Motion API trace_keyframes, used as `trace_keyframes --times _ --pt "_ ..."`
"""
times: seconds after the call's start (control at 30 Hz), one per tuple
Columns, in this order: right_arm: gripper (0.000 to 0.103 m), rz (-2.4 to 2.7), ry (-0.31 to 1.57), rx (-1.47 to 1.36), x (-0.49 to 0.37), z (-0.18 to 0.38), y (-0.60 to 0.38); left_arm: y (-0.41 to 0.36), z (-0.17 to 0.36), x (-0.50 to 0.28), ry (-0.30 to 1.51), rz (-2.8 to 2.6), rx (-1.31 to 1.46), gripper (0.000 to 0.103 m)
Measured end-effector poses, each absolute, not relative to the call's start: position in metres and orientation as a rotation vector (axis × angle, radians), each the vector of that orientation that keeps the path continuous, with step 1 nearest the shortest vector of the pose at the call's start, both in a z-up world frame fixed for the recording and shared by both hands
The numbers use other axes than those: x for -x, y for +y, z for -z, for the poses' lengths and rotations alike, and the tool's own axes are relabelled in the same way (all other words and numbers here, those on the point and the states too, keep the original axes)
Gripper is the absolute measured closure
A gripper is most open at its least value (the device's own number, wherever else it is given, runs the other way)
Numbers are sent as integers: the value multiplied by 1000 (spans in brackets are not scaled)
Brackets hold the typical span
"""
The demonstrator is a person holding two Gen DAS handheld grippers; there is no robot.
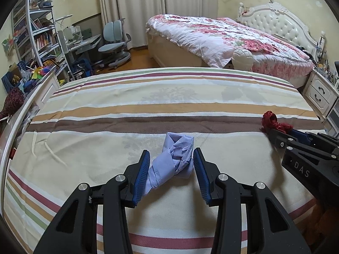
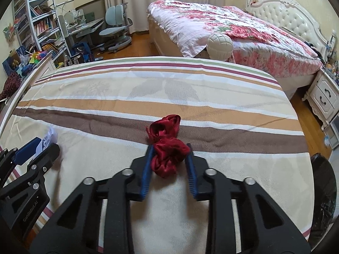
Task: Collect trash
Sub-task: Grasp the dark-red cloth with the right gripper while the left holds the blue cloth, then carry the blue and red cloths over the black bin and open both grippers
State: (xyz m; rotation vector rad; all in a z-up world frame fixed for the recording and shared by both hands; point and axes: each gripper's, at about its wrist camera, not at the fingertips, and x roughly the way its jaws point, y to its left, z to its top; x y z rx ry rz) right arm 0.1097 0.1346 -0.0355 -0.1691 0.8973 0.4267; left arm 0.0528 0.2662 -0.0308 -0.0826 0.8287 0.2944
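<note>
A crumpled light-blue cloth wad point(image 1: 174, 159) lies on the striped bed sheet point(image 1: 148, 97). My left gripper point(image 1: 171, 156) is open, its blue pads on either side of the wad; the left pad touches it. A bundled dark-red ribbon point(image 2: 167, 146) lies on the same sheet point(image 2: 148, 89). My right gripper point(image 2: 170, 149) has its blue pads pressed against both sides of the ribbon. The ribbon point(image 1: 273, 121) and right gripper also show at the right edge of the left wrist view. The blue wad point(image 2: 49, 137) shows at the left of the right wrist view.
A second bed with a floral quilt point(image 1: 222, 33) stands beyond, with a white ball-shaped post point(image 1: 242, 59) near it. A desk, blue chair point(image 1: 115, 40) and bookshelf point(image 1: 36, 31) stand at far left. White nightstand point(image 1: 320, 93) at right. A dark bag point(image 2: 324, 190) sits at lower right.
</note>
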Motion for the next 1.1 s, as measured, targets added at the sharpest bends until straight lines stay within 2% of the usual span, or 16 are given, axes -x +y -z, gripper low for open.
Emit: trace_keyframes --times 0.37,1.1 --pt "79 -411 902 143 -82 34 94 242 24 -42 817 -246 73 60" --pt "79 -219 839 27 -47 18 -42 126 0 -34 758 -53 8 60"
